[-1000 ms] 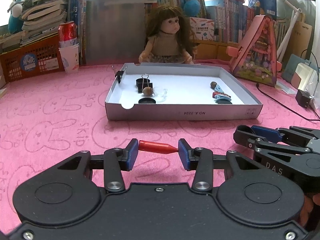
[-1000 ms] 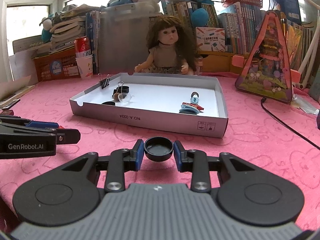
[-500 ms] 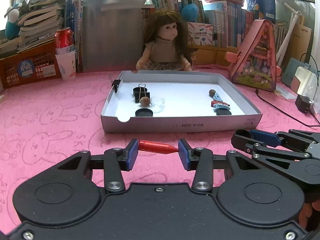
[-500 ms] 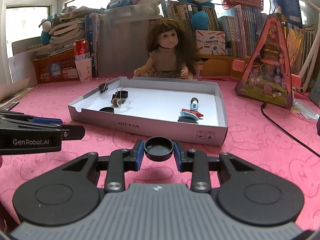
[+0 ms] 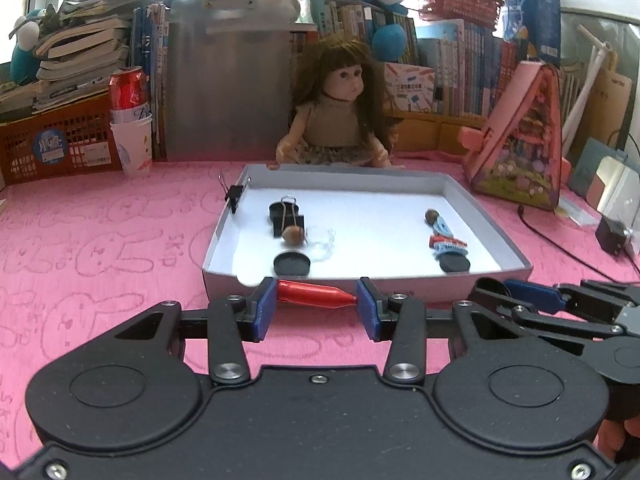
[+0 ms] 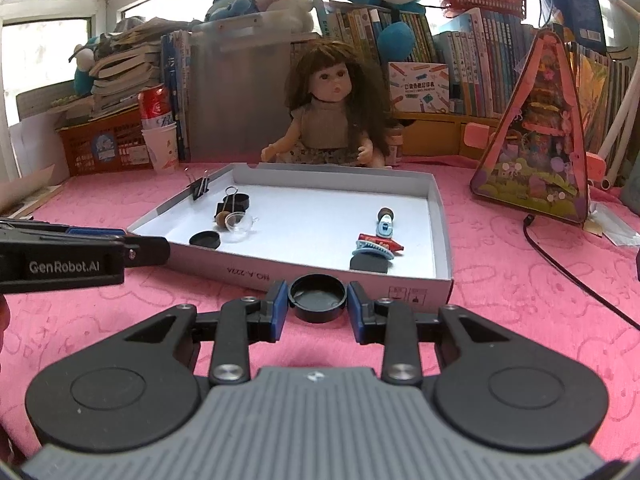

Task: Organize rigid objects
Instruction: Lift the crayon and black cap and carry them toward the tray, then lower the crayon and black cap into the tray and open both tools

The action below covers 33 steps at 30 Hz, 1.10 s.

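Between left tool (image 5: pixel 316 304) pads, red cap (image 5: pixel 314 293), crosswise, clamped

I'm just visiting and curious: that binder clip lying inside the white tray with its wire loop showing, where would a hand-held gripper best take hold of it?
Probably by the black body of the binder clip, coming from above with the fingers either side of it. It lies flat on the tray floor, so a level approach would meet the wall. The thin wire loop looks likelier to slip or swivel. The brown nut lies close beside it, so room is tight.
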Tool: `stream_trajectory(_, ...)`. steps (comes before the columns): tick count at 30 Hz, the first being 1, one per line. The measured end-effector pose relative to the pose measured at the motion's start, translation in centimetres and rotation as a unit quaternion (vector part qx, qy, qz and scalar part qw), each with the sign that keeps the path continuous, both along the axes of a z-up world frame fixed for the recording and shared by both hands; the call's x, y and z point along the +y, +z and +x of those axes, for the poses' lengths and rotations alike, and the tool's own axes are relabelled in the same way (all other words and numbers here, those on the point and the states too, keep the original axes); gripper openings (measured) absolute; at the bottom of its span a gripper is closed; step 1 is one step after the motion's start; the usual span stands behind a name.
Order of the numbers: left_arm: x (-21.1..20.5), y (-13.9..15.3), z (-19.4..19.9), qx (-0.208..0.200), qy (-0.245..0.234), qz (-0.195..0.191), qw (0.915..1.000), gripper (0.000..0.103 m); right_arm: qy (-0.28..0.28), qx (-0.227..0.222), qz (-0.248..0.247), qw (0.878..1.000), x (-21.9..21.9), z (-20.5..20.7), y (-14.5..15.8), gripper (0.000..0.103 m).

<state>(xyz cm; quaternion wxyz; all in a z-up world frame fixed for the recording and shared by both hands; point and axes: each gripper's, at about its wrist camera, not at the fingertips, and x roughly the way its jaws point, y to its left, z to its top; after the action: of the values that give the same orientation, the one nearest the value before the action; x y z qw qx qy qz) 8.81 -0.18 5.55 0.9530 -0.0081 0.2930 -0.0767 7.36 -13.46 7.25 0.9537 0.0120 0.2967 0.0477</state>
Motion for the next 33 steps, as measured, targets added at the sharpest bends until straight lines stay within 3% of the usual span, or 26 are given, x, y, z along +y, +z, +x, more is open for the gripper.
stream_trajectory(15, 0.3, 1.3, 5.3, -0.003, 0.009, -0.029, 0.9995, 0.041, -0.025, 0.003, 0.015, 1.000, -1.7, 3.9, 1.0, 0.037)
stream_trajectory(26, -0.9, 0.7, 10.4, 0.023, 0.010, -0.018, 0.9995, 0.041, -0.046, 0.023, 0.040, 0.998, -2.6, 8.3, 0.7, 0.037)
stream_trajectory(33, -2.0, 0.3, 12.6, 0.022, 0.017, 0.009, 0.9996, 0.041, -0.051, 0.033, 0.032, 0.998, -3.0, 10.7, 0.5, 0.037)
